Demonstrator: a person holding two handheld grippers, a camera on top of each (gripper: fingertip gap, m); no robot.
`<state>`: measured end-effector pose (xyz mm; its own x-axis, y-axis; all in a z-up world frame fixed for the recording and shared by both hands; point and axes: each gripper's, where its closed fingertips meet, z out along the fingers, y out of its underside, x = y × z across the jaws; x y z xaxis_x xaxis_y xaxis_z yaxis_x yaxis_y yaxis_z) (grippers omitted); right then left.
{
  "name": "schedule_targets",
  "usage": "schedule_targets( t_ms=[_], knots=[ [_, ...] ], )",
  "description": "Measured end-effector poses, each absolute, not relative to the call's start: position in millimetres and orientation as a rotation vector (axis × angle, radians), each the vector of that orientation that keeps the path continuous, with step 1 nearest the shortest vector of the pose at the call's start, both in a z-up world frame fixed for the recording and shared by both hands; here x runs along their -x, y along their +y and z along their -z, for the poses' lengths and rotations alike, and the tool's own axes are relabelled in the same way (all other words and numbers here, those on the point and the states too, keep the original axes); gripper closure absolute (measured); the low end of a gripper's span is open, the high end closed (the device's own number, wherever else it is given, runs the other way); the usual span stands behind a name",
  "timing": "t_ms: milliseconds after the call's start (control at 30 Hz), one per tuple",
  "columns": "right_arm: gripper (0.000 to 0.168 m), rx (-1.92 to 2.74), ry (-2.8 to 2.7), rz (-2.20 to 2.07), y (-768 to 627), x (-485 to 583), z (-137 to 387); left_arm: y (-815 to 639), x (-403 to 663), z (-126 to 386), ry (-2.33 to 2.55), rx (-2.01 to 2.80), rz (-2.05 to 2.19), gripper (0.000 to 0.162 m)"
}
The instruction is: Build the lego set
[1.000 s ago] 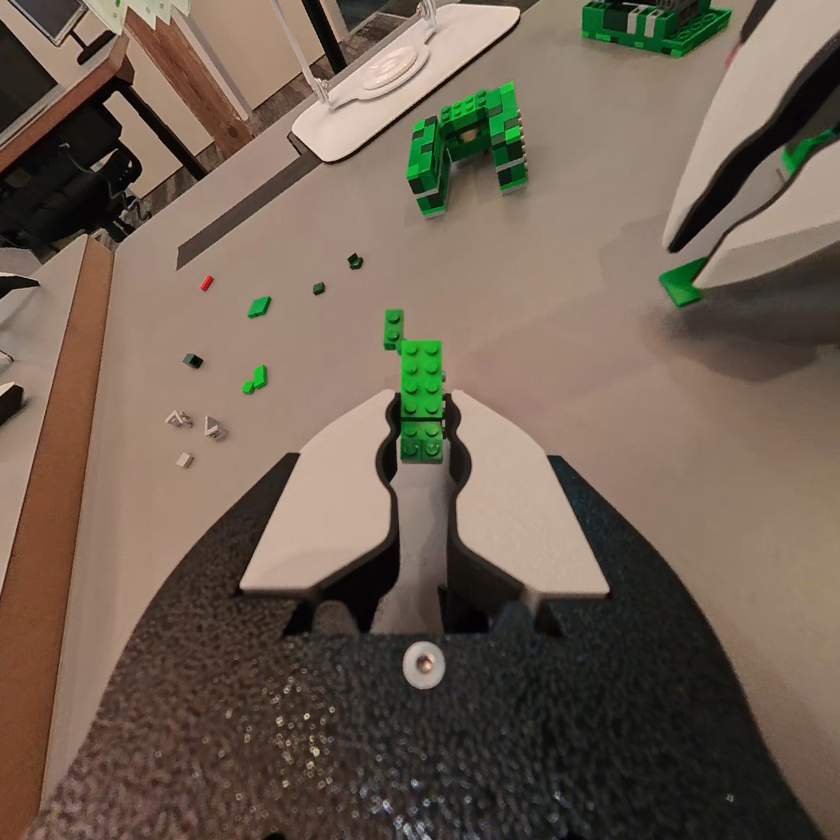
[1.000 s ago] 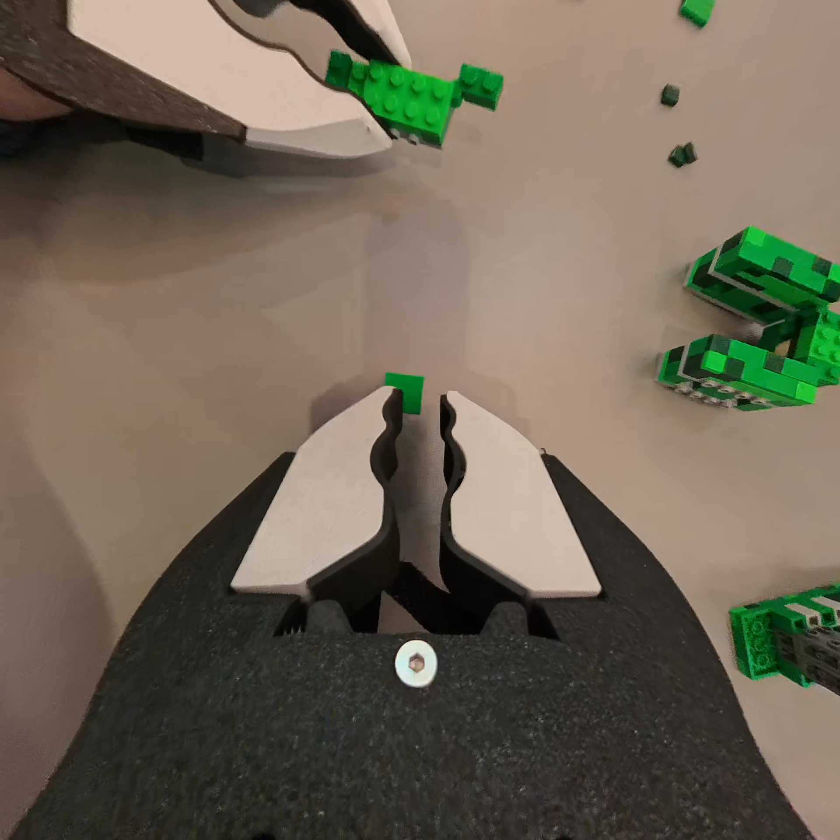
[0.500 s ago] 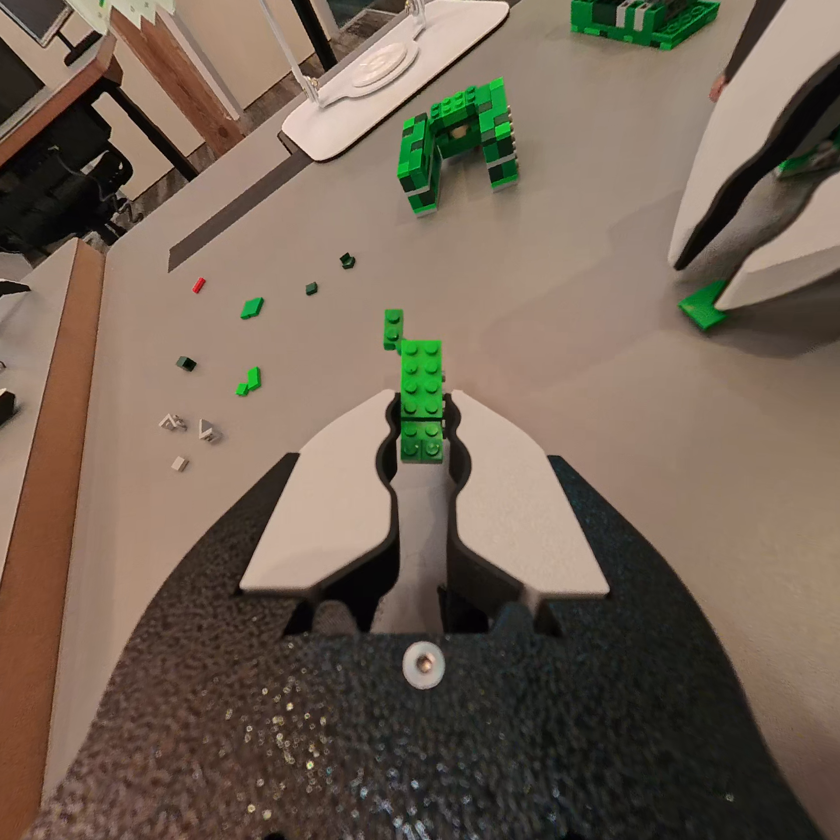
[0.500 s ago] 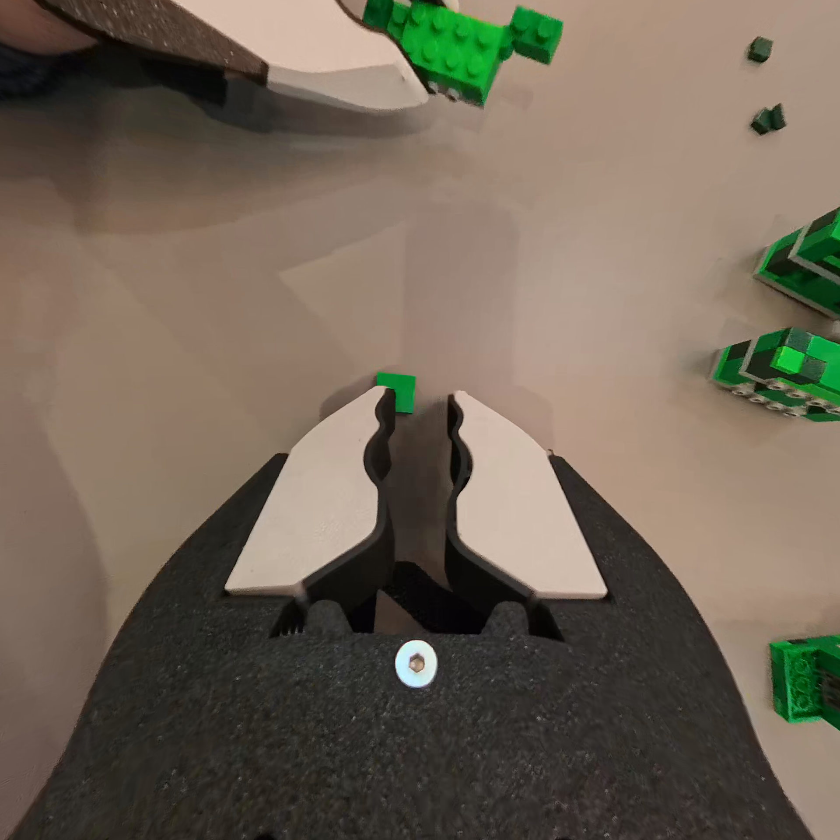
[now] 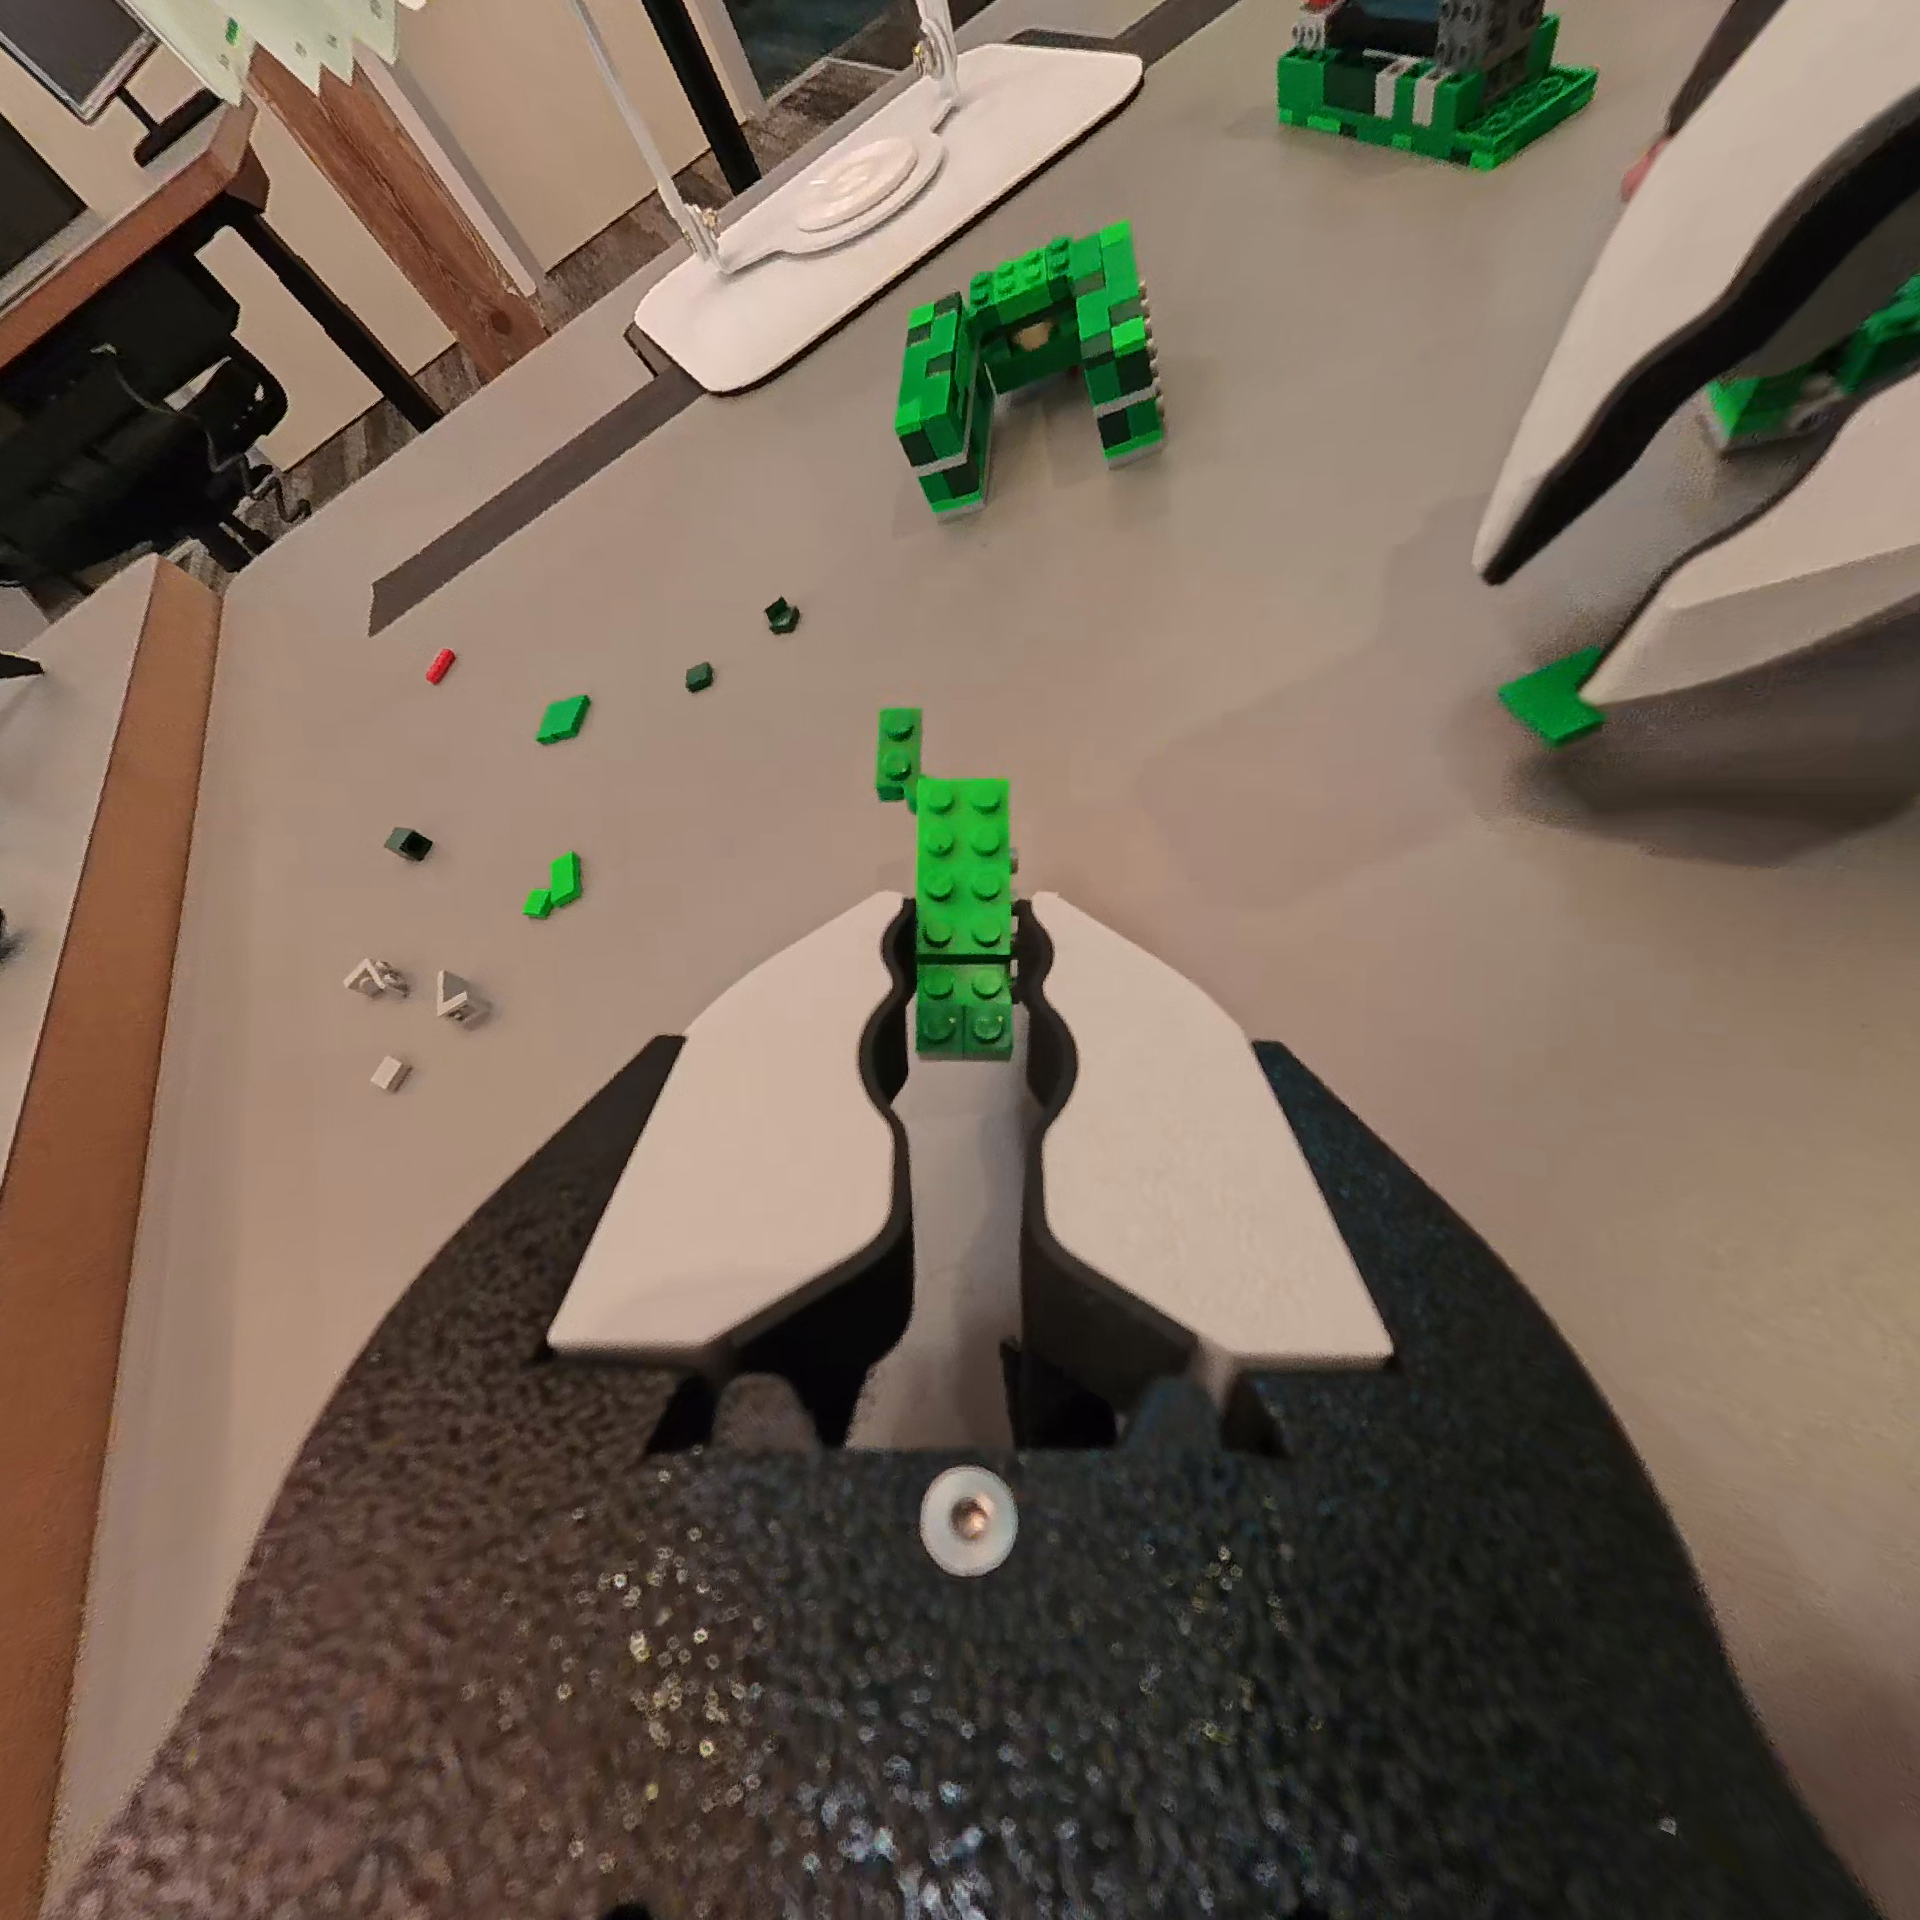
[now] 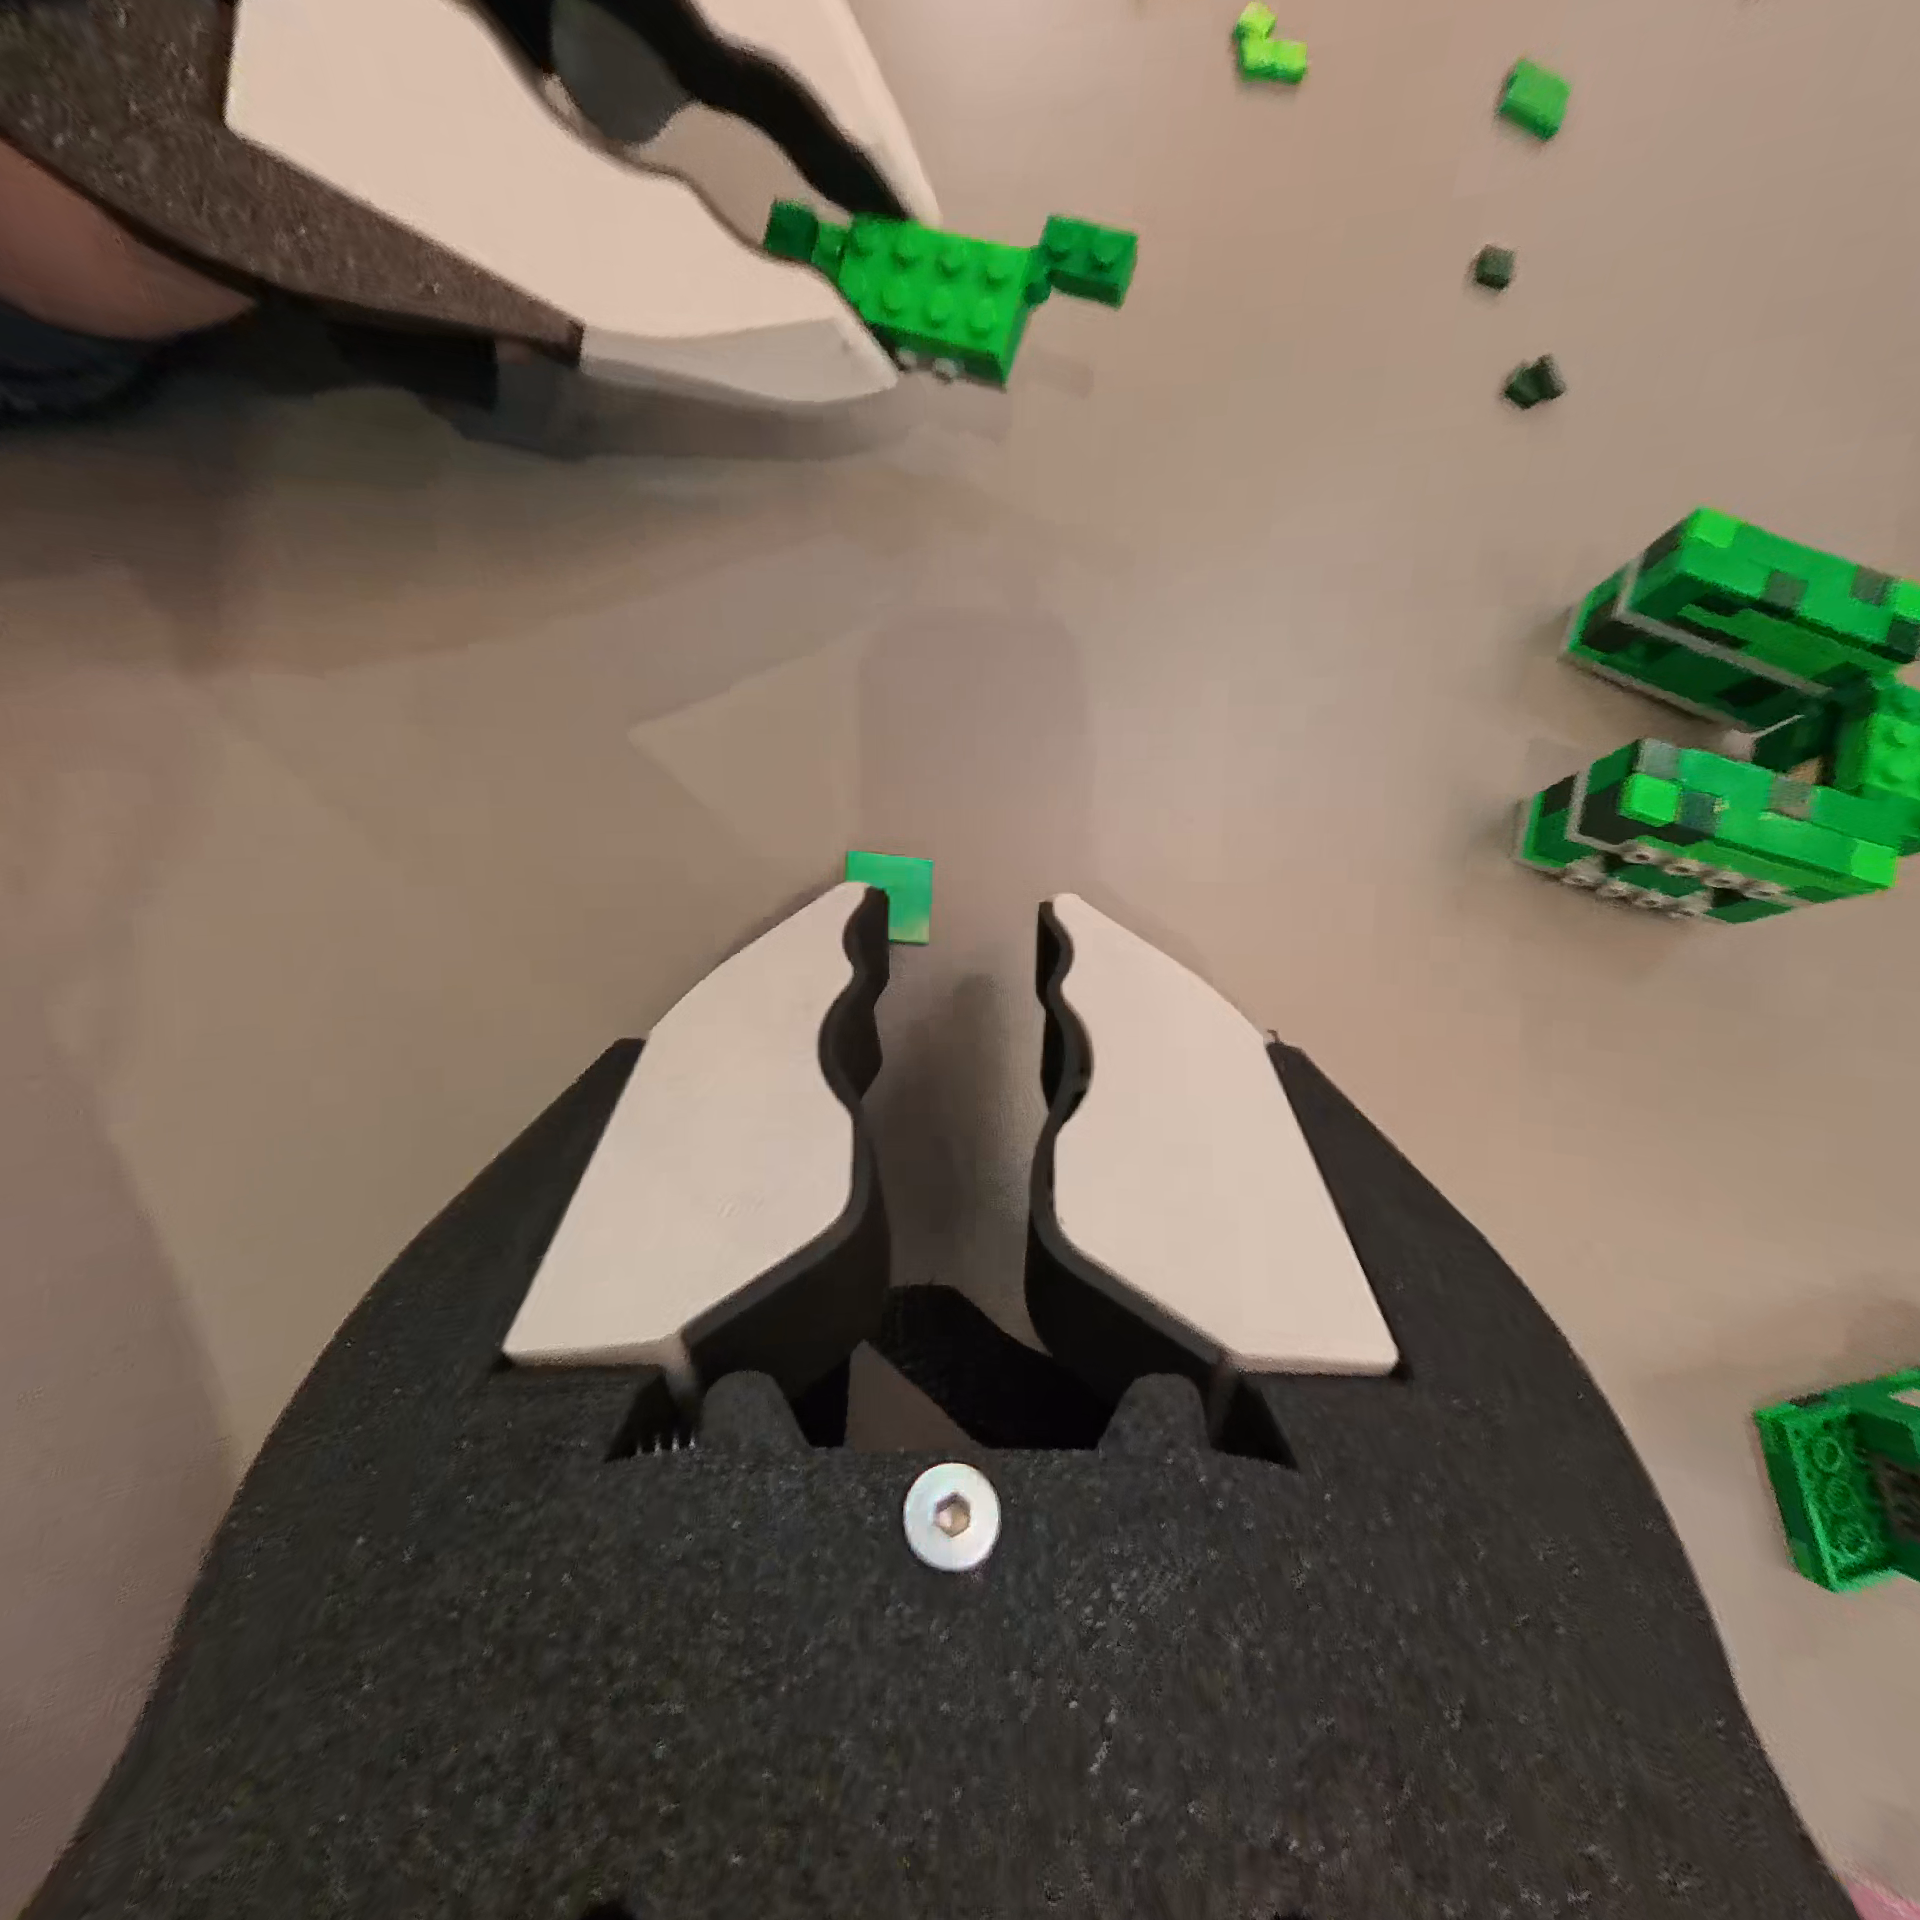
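My left gripper (image 5: pixel 966 909) is shut on a bright green brick assembly (image 5: pixel 961 842), a studded plate with a small brick sticking out at its far end, held above the grey table (image 5: pixel 1195 831). It also shows at the top of the right wrist view (image 6: pixel 935 286). My right gripper (image 6: pixel 954 904) is open and empty, tips low over the table. A small flat green tile (image 6: pixel 894 894) lies on the table against its left fingertip. In the left wrist view the right gripper (image 5: pixel 1548 634) is at the right edge, with the tile (image 5: pixel 1548 712) under its lower finger.
A green arch-shaped build (image 5: pixel 1029 364) stands mid-table; it also shows in the right wrist view (image 6: pixel 1745 727). A green base build (image 5: pixel 1434 83) sits at the far right. Several small loose pieces (image 5: pixel 561 717) lie to the left. A white stand base (image 5: pixel 883 197) is behind. A brown table edge (image 5: pixel 94 935) runs along the left. The gap from one gripper's tips to the other's is roughly 11 cm.
My right gripper's jaws have opened wider beside the green tile. My left gripper keeps its hold on the green assembly and has barely moved.
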<state>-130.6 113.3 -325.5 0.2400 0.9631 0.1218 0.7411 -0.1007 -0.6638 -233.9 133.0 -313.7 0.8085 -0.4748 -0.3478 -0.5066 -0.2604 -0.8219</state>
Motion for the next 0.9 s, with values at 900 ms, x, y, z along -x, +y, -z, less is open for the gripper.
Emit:
schedule_targets(
  t_ms=[900],
  knots=[
    [0.144,1.835,-1.453,-0.437,128,176,291,126,177,309,0.689,1.956,0.197,0.145]
  ],
)
